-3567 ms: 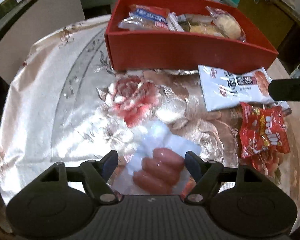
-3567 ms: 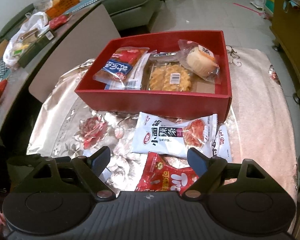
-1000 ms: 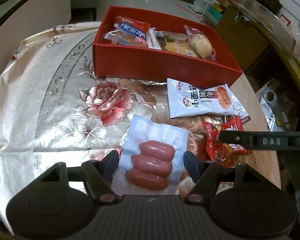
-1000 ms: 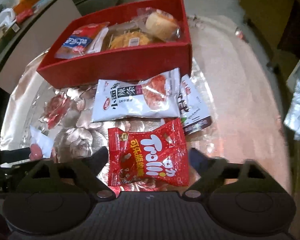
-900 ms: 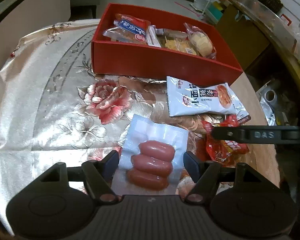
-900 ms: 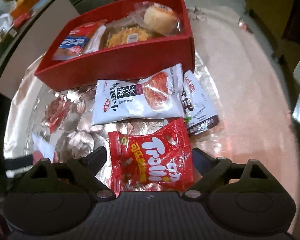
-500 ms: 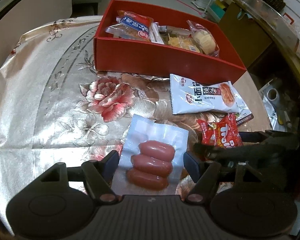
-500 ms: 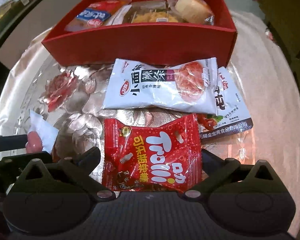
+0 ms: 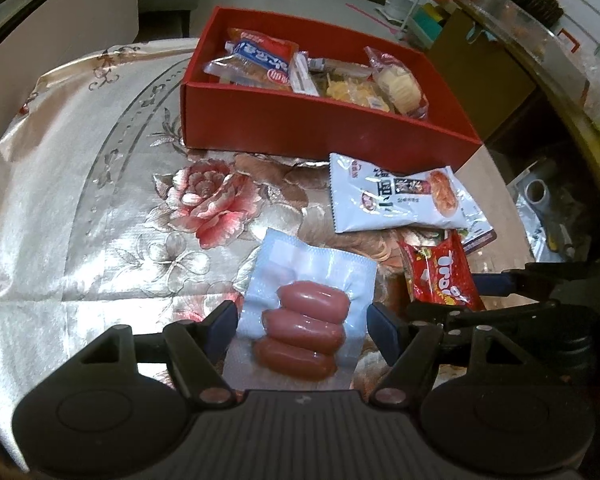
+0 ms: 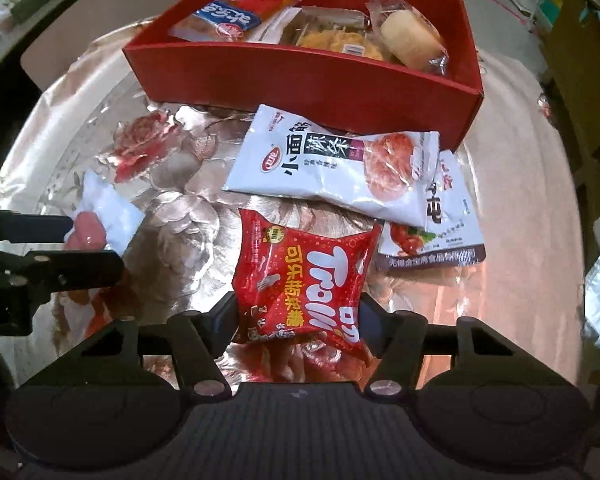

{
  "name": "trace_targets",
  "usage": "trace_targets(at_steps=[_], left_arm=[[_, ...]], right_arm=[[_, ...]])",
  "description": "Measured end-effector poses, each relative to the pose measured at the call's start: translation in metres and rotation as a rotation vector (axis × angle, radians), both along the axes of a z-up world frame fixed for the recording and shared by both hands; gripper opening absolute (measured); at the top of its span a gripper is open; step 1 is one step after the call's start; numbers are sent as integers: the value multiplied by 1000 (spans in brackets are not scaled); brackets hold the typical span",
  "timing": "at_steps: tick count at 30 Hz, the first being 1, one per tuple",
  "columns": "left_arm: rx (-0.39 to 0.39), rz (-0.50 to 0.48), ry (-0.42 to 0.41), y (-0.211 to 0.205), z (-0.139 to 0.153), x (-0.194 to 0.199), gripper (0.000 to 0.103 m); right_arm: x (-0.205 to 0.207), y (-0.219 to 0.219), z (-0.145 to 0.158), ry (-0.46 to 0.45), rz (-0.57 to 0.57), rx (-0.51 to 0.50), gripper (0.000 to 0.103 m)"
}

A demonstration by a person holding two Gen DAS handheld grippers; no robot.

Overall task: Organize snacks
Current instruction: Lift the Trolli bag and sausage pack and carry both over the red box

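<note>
A clear pack of three sausages lies on the tablecloth between the fingers of my left gripper, which touch its sides. It also shows in the right wrist view. A red Trolli candy bag sits between the fingers of my right gripper, which press on its lower edges; it shows in the left wrist view too. A red box with several snacks stands at the back, seen also in the right wrist view.
A white snack bag lies before the box, over a second packet. It shows in the left wrist view. The flowered cloth covers a round table. The table edge lies close on the right, with clutter beyond it.
My right gripper has moved down and forward onto the red candy bag and closed on it. My left gripper has stayed around the sausage pack.
</note>
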State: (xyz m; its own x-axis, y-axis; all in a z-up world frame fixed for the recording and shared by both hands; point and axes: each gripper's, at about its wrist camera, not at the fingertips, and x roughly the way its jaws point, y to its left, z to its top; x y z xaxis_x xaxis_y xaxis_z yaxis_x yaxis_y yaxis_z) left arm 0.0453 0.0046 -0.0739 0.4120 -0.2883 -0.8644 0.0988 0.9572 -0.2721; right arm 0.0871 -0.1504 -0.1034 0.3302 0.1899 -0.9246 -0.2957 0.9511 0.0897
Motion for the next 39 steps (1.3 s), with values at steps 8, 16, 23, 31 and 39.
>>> trace_targets(at_steps=[8, 16, 23, 31, 39], left_arm=[[-22, 31, -23, 7, 8, 6, 64], [-29, 75, -73, 16, 21, 13, 64], [-13, 91, -143, 16, 36, 21, 64], [-13, 100, -196, 12, 48, 33, 64], [6, 100, -264, 6, 62, 41, 64]], right_arm=[[-6, -17, 34, -109, -43, 108, 68], [4, -14, 47, -165, -48, 149, 69], [13, -13, 60, -210, -46, 171, 69], [23, -15, 70, -256, -59, 187, 69], [35, -16, 78, -286, -66, 203, 69]])
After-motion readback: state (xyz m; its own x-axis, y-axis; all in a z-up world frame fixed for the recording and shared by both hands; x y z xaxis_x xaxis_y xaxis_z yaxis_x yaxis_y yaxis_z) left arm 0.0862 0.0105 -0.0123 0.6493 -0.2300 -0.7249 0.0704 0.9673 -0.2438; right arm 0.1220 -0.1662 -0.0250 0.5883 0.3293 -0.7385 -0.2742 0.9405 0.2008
